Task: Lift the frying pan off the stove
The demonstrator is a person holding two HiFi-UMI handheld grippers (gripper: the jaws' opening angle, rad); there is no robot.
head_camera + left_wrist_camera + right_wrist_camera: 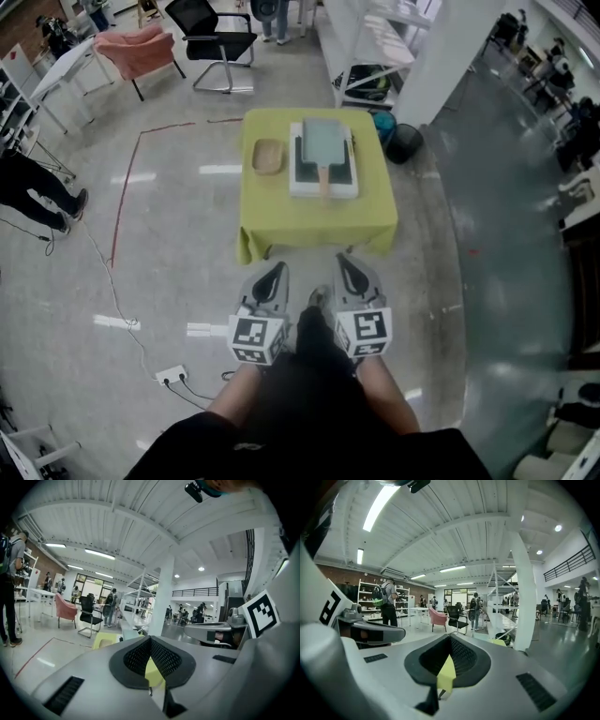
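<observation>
A square grey-green frying pan (325,141) with a wooden handle (324,178) sits on a white stove (298,161). The stove stands on a small table with a yellow-green cloth (314,223). Both grippers are held low in front of the person's body, short of the table's near edge and well apart from the pan. My left gripper (276,270) (150,638) is shut with nothing in it. My right gripper (343,260) (450,638) is also shut and empty. Both gripper views look level across the hall, with only a sliver of yellow cloth (105,640) showing.
A wooden dish (268,156) lies left of the stove. A black bin (405,142) and white shelving (366,47) stand behind the table. A black chair (214,42) and pink chair (141,52) are far left. A power strip (171,376) with cable lies on the floor, and a person (37,192) stands at left.
</observation>
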